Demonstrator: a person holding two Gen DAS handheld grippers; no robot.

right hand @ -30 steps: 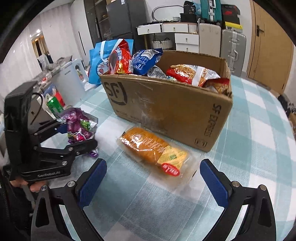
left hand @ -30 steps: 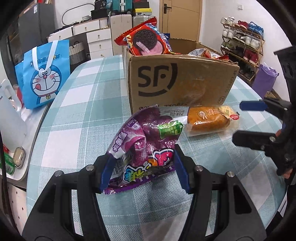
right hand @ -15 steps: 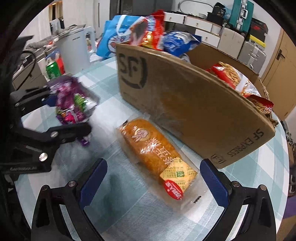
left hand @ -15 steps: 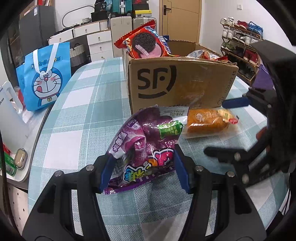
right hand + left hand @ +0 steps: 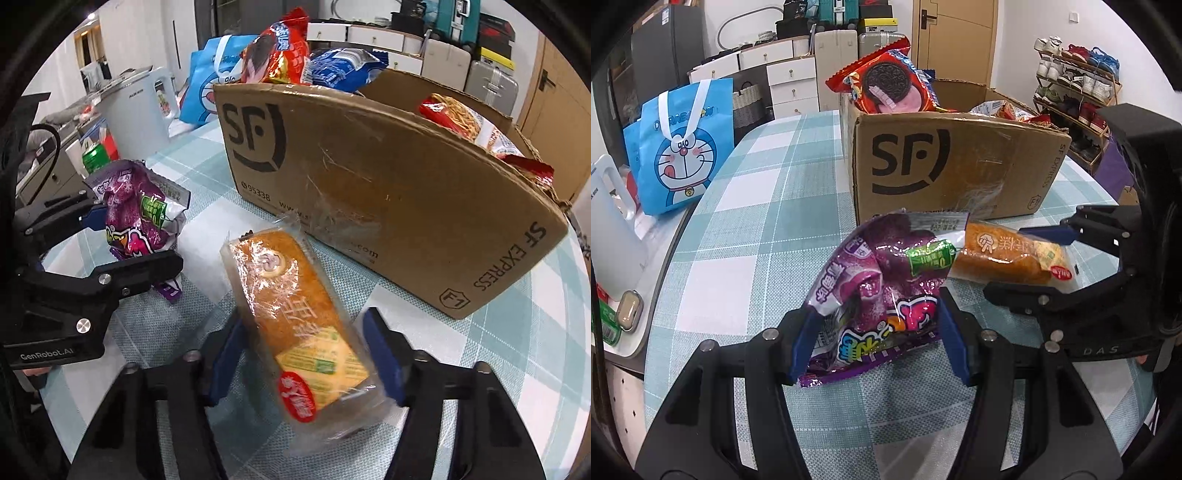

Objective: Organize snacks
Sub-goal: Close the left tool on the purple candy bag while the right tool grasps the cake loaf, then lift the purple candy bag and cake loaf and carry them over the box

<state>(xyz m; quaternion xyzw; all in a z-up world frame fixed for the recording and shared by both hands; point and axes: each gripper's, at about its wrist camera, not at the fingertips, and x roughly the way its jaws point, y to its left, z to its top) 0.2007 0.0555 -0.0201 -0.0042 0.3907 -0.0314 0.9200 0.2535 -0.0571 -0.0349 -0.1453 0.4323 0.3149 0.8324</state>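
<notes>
Nearby, SF box [image 5: 388, 192] w/ snacks, kettle [image 5: 136, 107], Doraemon bag [image 5: 683, 147]
</notes>
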